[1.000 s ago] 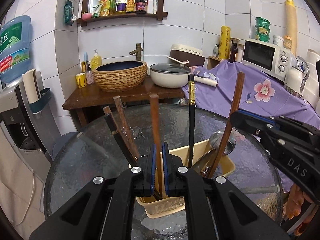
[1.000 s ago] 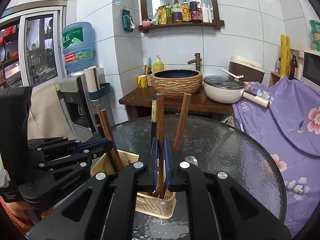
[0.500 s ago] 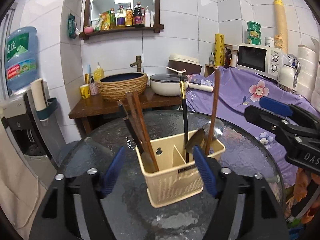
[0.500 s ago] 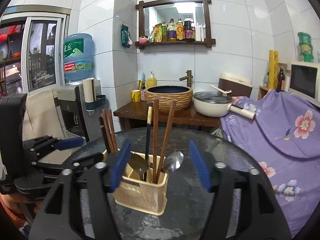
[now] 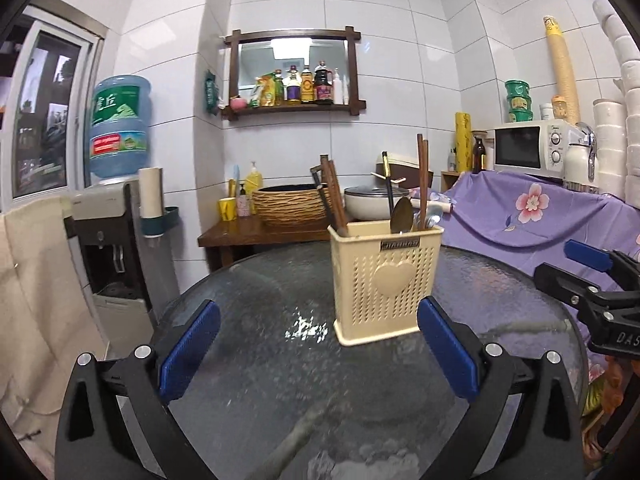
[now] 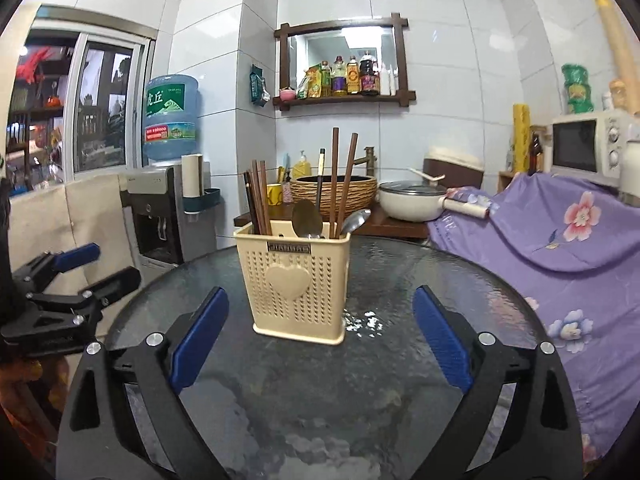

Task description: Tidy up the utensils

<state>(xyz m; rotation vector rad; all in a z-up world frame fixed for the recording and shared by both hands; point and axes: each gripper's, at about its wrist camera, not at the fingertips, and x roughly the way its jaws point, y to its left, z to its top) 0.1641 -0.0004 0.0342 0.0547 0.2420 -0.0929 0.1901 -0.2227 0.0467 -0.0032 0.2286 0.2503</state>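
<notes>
A cream plastic utensil holder (image 5: 386,278) with a heart on its front stands upright on the round glass table (image 5: 256,292). It also shows in the right wrist view (image 6: 296,280). Several brown chopsticks (image 6: 258,204) lean in its left compartment. Taller chopsticks (image 6: 340,180) and two spoons (image 6: 306,218) stand in its right compartment. My left gripper (image 5: 318,354) is open and empty, low over the table in front of the holder. My right gripper (image 6: 320,344) is open and empty, also in front of the holder.
A wooden side table (image 6: 384,222) behind holds a woven basin (image 6: 334,192) and a white lidded pot (image 6: 412,198). A purple flowered cloth (image 6: 560,236) covers furniture at the right, under a microwave (image 5: 528,148). A water dispenser (image 5: 116,232) stands at the left.
Both grippers let go of the chopsticks they held in the holder, opened wide, and drew back and down from it. The holder now stands farther off.
</notes>
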